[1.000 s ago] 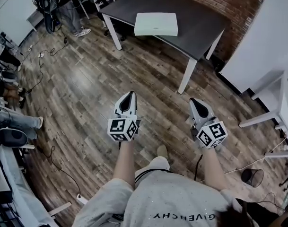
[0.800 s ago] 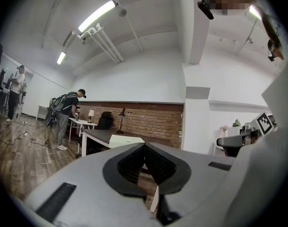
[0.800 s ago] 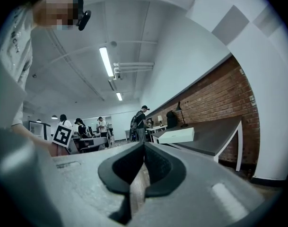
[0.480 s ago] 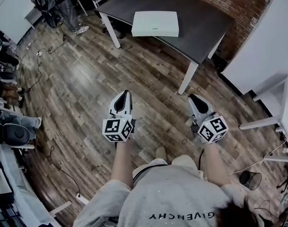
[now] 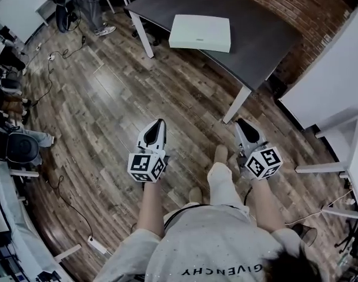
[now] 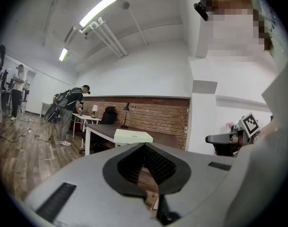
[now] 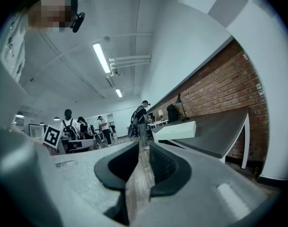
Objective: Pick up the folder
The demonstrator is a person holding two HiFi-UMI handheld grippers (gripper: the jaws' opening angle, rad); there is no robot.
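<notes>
Nothing is held: the right gripper's (image 5: 242, 123) jaws have just been opening to a narrow slit, and the left gripper's (image 5: 159, 123) are met at the tips. Both are best carried level to the white folder (image 5: 200, 32) (flat on the dark table (image 5: 267, 43), well ahead) and opened wider.

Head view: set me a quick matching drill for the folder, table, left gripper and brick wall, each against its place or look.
Things:
1 folder
2 table
3 left gripper
4 brick wall

Descriptions:
A dark top, white legs
B above the wood floor, short of the table
C white, flat on the table top
D along the table's far edge

Pairs: 1-C, 2-A, 3-B, 4-D
</notes>
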